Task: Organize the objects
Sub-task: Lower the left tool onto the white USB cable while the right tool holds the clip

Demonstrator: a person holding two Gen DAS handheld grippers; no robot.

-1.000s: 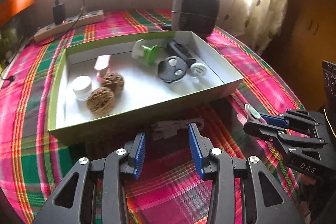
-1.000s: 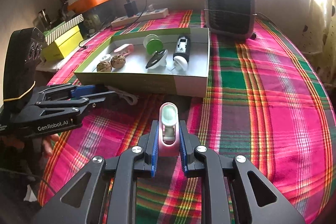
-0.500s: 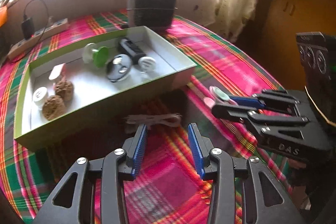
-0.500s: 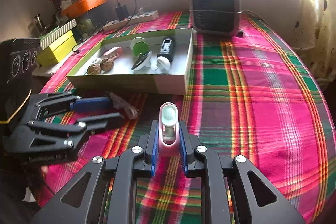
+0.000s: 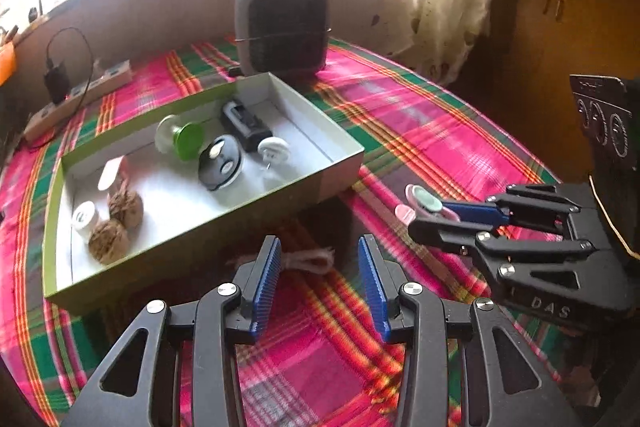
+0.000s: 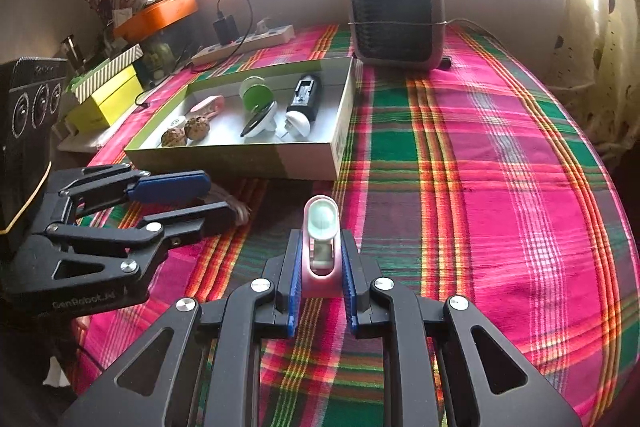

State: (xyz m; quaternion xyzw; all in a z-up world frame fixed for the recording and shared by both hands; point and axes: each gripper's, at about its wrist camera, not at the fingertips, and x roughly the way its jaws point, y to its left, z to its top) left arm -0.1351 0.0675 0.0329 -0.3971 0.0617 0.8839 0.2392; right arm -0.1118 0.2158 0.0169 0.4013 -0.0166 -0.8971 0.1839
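Our right tongs (image 6: 320, 291) pinch the pink gadget (image 6: 321, 247), left tongs (image 5: 318, 283) wide and empty; its smooth shell, probably plastic, could slip before reaching the box (image 6: 304, 159).

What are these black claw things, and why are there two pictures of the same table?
No robot here: a person holds a hand tool with two fingers in each hand, each carrying a forward-looking camera, hence two views. The left gripper stands open and empty above a small pale cord. The right gripper is shut on a pink device. On the plaid tablecloth sits a shallow box holding two walnuts, a green spool and other small items. Behind it stand a heater and a power strip.
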